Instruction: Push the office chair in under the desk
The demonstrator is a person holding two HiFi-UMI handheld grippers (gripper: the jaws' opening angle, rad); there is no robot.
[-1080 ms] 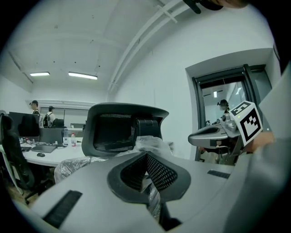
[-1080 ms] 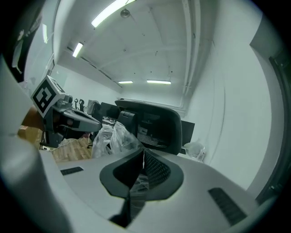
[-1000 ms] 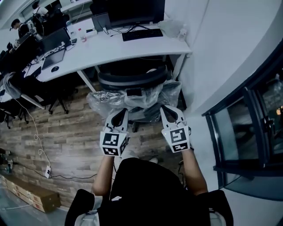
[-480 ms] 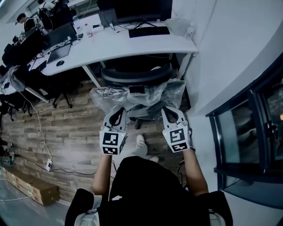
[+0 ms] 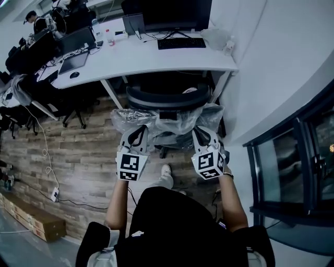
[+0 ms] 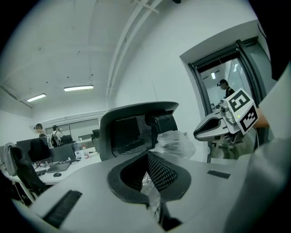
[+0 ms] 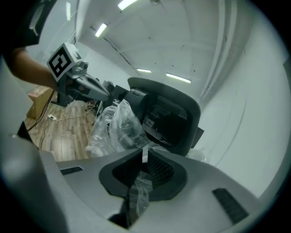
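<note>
A black office chair (image 5: 168, 97) with clear plastic wrap (image 5: 167, 120) over its back stands at the white desk (image 5: 156, 58), its seat tucked under the desk edge. My left gripper (image 5: 137, 130) is shut at the left of the chair back, with a fold of the wrap pinched between its fingers (image 6: 146, 155). My right gripper (image 5: 202, 133) is shut the same way at the right, plastic caught at its tips (image 7: 142, 154). The mesh headrest (image 6: 136, 132) rises just ahead of both. Each gripper view shows the other gripper beside the chair.
On the desk are a monitor (image 5: 167, 10), a keyboard (image 5: 181, 43) and a laptop (image 5: 73, 60). More desks and chairs (image 5: 31, 104) stand at the left. A cable and power strip (image 5: 55, 194) lie on the wood floor. A white wall and glass door (image 5: 292, 156) close the right side.
The chair has rolled forward toward the desk with both grippers following it. The person's foot has stepped up behind the chair.
</note>
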